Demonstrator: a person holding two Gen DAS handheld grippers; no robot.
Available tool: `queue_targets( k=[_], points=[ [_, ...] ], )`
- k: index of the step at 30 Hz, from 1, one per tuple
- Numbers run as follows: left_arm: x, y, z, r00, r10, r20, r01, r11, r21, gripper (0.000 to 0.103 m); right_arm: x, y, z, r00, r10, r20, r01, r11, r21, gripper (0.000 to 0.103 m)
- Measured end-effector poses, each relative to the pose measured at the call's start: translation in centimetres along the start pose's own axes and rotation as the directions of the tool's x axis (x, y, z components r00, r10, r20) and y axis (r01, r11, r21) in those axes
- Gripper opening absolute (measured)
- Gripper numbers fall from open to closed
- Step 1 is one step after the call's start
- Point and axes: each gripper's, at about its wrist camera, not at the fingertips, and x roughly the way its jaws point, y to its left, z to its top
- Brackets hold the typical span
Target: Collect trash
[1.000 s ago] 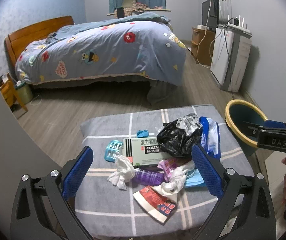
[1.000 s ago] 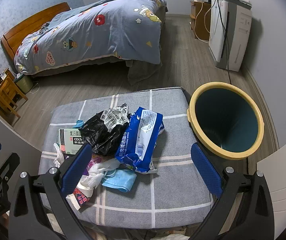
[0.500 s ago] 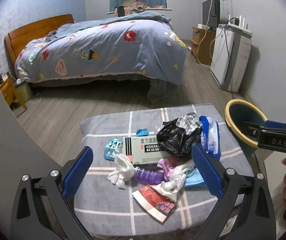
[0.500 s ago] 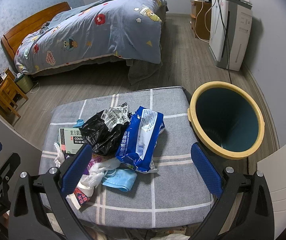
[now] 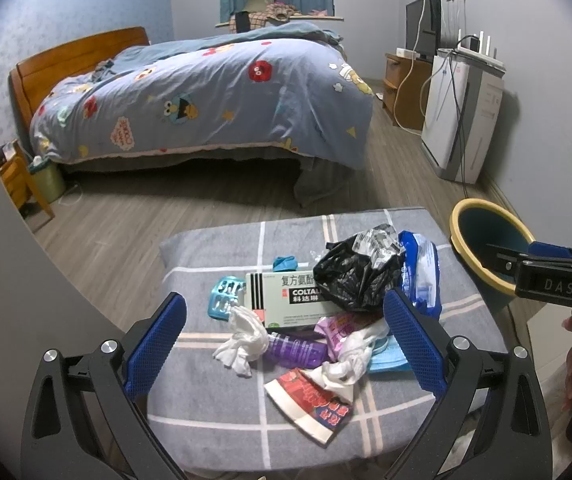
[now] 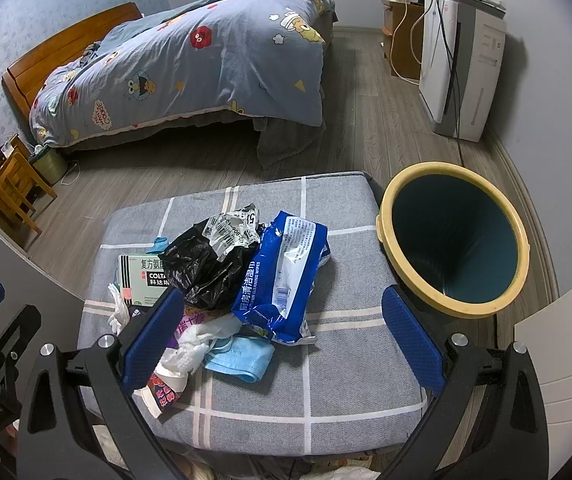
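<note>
A pile of trash lies on a grey checked cushion (image 5: 214,396) (image 6: 345,364): a black plastic bag (image 5: 353,276) (image 6: 202,268), a blue wet-wipes pack (image 6: 286,276) (image 5: 421,272), a green medicine box (image 5: 286,300) (image 6: 142,276), white tissues (image 5: 246,344), a purple tube (image 5: 293,354), a blue face mask (image 6: 242,360) and a red wrapper (image 5: 309,400). My left gripper (image 5: 282,346) is open, above the pile's near side. My right gripper (image 6: 282,338) is open, above the mask and wipes pack. A bin with a yellow rim (image 6: 453,236) (image 5: 485,248) stands right of the cushion.
A bed with a patterned blue duvet (image 5: 206,96) fills the far side. A white air purifier (image 6: 461,68) and a wooden cabinet (image 5: 405,84) stand along the right wall. A small wooden stool (image 6: 10,188) and a green bin (image 5: 46,180) sit at the left.
The left gripper has drawn back and up slightly, so the pile sits a little lower in its view. The right gripper has barely moved. Both stay open.
</note>
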Motion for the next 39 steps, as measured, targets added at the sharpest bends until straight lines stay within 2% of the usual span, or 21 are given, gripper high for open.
queue_targets(
  k=[30, 36, 39],
  points=[
    [0.1, 0.1, 0.0, 1.000, -0.002, -0.004, 0.002, 1.000, -0.002, 0.098, 0.1, 0.1, -0.1, 1.000, 0.000, -0.001, 0.000, 1.000, 0.001, 0.098],
    [0.6, 0.1, -0.5, 0.999, 0.030, -0.023, -0.030, 1.000, 0.008, 0.098, -0.4, 0.1, -0.9, 0.999, 0.001, 0.033, -0.002, 1.000, 0.025, 0.098],
    [0.8, -0.3, -0.7, 0.999, 0.041, -0.024, -0.040, 0.999, 0.029, 0.098, -1.7, -0.3, 0.1, 0.997, -0.002, 0.076, 0.001, 1.000, 0.023, 0.098]
  ],
)
